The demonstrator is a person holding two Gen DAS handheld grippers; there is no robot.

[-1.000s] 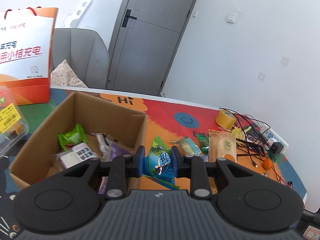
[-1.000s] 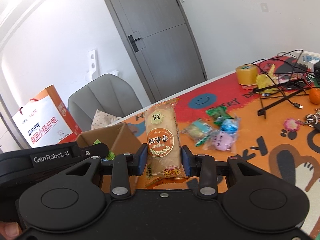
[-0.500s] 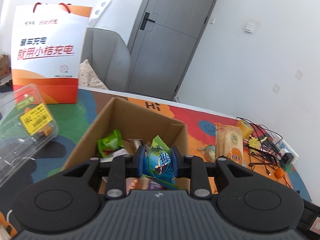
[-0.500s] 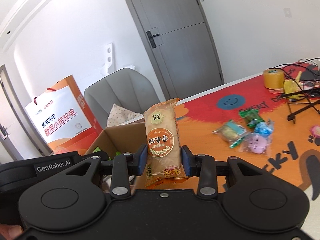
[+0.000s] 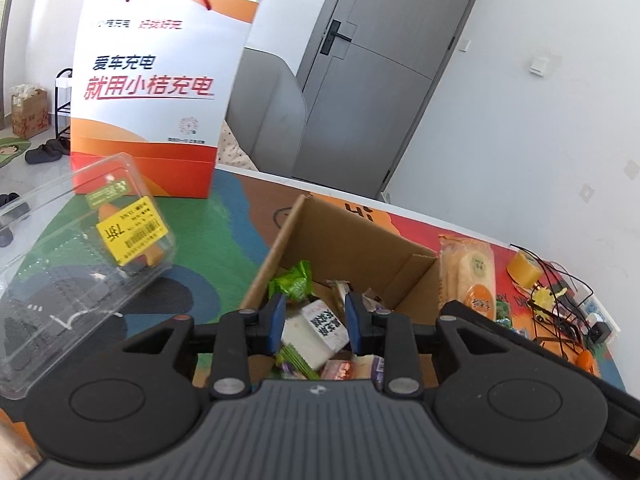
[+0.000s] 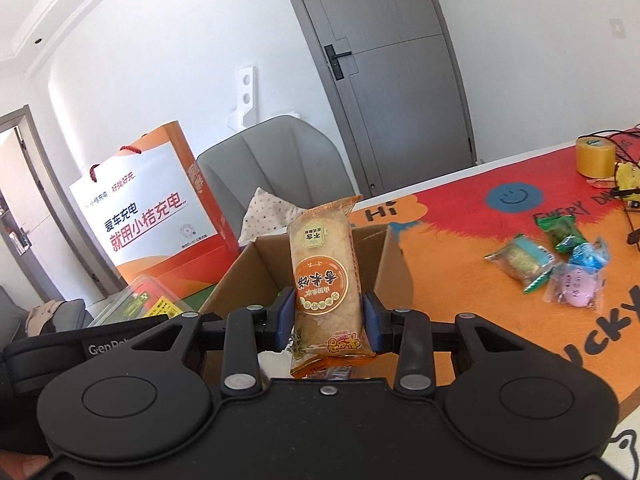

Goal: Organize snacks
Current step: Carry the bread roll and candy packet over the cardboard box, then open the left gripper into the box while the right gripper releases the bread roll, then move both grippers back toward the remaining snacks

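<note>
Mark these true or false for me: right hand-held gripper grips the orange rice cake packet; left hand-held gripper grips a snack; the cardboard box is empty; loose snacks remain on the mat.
1. The right hand-held gripper grips the orange rice cake packet. True.
2. The left hand-held gripper grips a snack. False: its jaws are opening and nothing is between them.
3. The brown cardboard box is empty. False: wrapped snacks lie inside.
4. Loose wrapped snacks remain on the colourful mat. True.
</note>
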